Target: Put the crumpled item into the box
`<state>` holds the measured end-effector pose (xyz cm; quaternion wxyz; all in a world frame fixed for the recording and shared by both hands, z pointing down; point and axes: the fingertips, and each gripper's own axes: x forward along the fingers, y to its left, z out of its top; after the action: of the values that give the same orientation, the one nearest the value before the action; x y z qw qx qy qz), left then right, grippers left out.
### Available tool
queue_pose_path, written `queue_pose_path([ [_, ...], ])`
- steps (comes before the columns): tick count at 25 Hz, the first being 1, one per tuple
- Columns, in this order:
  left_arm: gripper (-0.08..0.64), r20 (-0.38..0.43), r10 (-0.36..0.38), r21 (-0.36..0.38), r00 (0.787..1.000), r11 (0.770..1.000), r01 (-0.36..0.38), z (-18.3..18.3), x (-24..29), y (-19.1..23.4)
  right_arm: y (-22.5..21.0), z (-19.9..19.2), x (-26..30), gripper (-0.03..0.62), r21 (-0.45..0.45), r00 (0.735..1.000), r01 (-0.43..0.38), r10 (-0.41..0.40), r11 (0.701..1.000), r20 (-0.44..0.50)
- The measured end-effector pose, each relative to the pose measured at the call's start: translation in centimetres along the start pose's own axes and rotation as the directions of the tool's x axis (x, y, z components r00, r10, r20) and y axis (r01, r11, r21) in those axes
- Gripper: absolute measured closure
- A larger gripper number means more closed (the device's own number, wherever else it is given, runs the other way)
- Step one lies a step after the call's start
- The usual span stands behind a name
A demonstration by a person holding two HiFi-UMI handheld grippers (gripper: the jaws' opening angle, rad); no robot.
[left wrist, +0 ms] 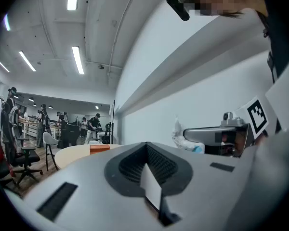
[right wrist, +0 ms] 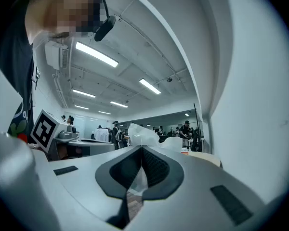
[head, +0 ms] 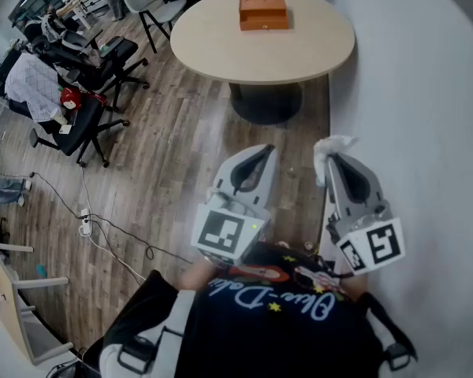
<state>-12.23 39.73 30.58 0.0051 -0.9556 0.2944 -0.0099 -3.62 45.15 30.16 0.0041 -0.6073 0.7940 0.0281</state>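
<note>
An orange-brown box [head: 263,13] sits on a round beige table [head: 213,46] at the far end of the room; it also shows small in the left gripper view as the box [left wrist: 99,148]. My right gripper [head: 331,159] is shut on a white crumpled tissue [head: 332,148], which sticks out past the jaw tips as the tissue [right wrist: 144,134] and shows from the side as the tissue [left wrist: 179,136]. My left gripper [head: 262,154] is shut with nothing in it. Both are held at chest height, well short of the table.
A white wall [head: 426,93] runs along the right. Black office chairs [head: 79,93] with clothes stand at the left, a cable [head: 102,227] lies on the wooden floor, and a white chair [head: 154,10] stands by the table. People stand far off in the back.
</note>
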Motion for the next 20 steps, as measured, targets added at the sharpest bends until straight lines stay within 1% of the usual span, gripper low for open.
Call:
queue_pose_path([
  [3, 0.568, 0.001, 0.004, 0.006, 1.0, 1.0, -0.004, 0.2, -0.3, 0.0, 0.2, 0.4, -0.1, 0.592, 0.002, 1.0, -0.003, 0.003, 1.0, 0.012],
  [7, 0.568, -0.001, 0.009, 0.019, 1.0, 1.0, -0.009, 0.4, -0.5, -0.1, 0.2, 0.7, -0.2, 0.592, 0.035, 0.999, -0.007, 0.006, 0.999, 0.038],
  [13, 0.568, -0.005, 0.023, 0.014, 1.0, 1.0, -0.022, -0.1, 0.3, 0.9, -0.1, 0.0, 1.1, 0.592, 0.037, 0.999, -0.022, 0.021, 0.999, 0.028],
  [16, 0.568, -0.007, 0.014, 0.016, 1.0, 1.0, -0.014, -0.2, 1.5, 1.4, -0.9, -0.3, 1.7, 0.592, 0.055, 1.0, -0.014, 0.013, 0.998, 0.018],
  [20, 0.568, -0.015, -0.002, 0.014, 1.0, 1.0, 0.002, 0.0, 2.6, 2.0, -1.8, -0.3, 2.6, 0.592, 0.04, 1.0, 0.0, -0.001, 0.999, 0.01],
])
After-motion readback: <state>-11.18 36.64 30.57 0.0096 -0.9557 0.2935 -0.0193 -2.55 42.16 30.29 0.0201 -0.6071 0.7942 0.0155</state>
